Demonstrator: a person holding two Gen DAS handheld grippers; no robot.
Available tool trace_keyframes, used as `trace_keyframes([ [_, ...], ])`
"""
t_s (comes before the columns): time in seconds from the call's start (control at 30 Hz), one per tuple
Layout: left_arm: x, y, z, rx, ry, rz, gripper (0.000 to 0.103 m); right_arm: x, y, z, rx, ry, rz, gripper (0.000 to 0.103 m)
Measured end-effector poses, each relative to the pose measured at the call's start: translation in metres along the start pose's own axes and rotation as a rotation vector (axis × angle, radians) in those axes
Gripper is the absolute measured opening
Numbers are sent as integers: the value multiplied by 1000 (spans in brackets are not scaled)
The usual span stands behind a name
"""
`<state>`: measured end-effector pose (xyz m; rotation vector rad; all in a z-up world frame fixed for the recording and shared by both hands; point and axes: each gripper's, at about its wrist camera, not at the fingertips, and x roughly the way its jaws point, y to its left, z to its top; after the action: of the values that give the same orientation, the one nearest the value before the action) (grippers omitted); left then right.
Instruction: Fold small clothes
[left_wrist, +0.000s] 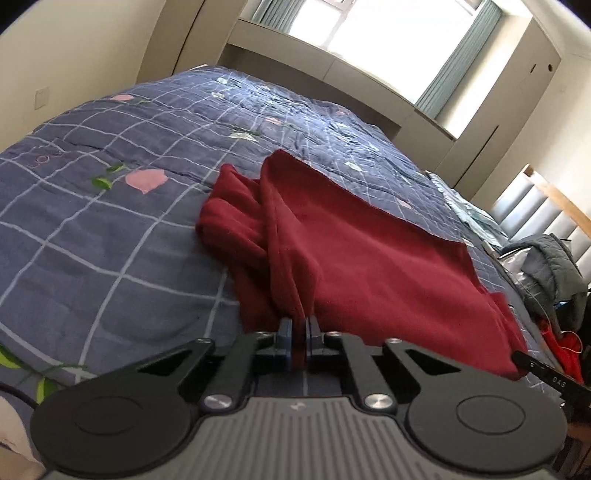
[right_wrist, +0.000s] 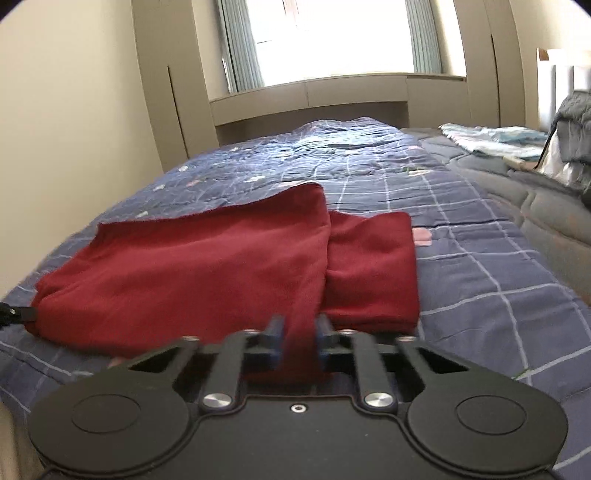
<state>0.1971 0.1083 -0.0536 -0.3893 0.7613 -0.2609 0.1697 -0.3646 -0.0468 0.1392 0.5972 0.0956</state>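
Gripping the near edge of the dark red garment on both sides, I had my left gripper clenched on a bunched fold of its cloth and my right gripper pinching a thicker strip of the same cloth, with fabric filling the gap between each pair of blue pads. That garment lay spread on the blue checked quilt with pink flower patches, running from my fingertips toward twelve o'clock in both views, one crumpled part at ten o'clock in the left view and a flat folded part at one o'clock in the right view.
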Motion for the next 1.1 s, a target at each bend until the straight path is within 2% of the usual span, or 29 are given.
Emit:
trace_keyframes([
  [0.13,-21,-8,13,49,-26,43,3,-14,-6,12,34,-34,-6,8],
  [0.27,-34,-1,21,30,-14,68,3,-27,-11,21,64,-38,3,7],
  [0.33,-32,8,17,-10,7,52,3,-29,-12,18,73,-26,-1,7],
  [0.53,-8,23,0,-42,49,75,3,-15,-15,-2,100,29,-19,7],
  [0.63,-8,24,-2,-63,47,62,10,-16,-13,-5,92,26,-11,12],
  [0.67,-10,24,-2,-71,45,64,27,-17,-12,-5,82,26,-18,18],
  [0.7,-12,25,-3,-77,45,68,55,-19,-11,-5,66,21,-33,30],
  [0.73,-15,25,-3,-85,40,77,68,-20,-11,-4,57,18,-46,36],
  [0.77,-19,24,-5,-95,25,88,84,-23,-11,-3,45,15,-58,52],
  [0.8,-24,22,-7,-103,8,96,87,-25,-11,-3,37,9,-69,71],
  [0.83,-27,21,-9,-108,-4,99,88,-29,-10,-3,25,-6,-86,79],
  [0.9,-31,17,-14,-122,-26,98,101,-34,-6,-3,0,-32,-115,94],
  [1.0,-28,7,-20,-127,-67,133,102,-34,8,-1,-57,-68,-147,102],
  [1.1,-11,-5,-22,-88,-56,203,102,-23,28,3,-133,-84,-154,102],
])
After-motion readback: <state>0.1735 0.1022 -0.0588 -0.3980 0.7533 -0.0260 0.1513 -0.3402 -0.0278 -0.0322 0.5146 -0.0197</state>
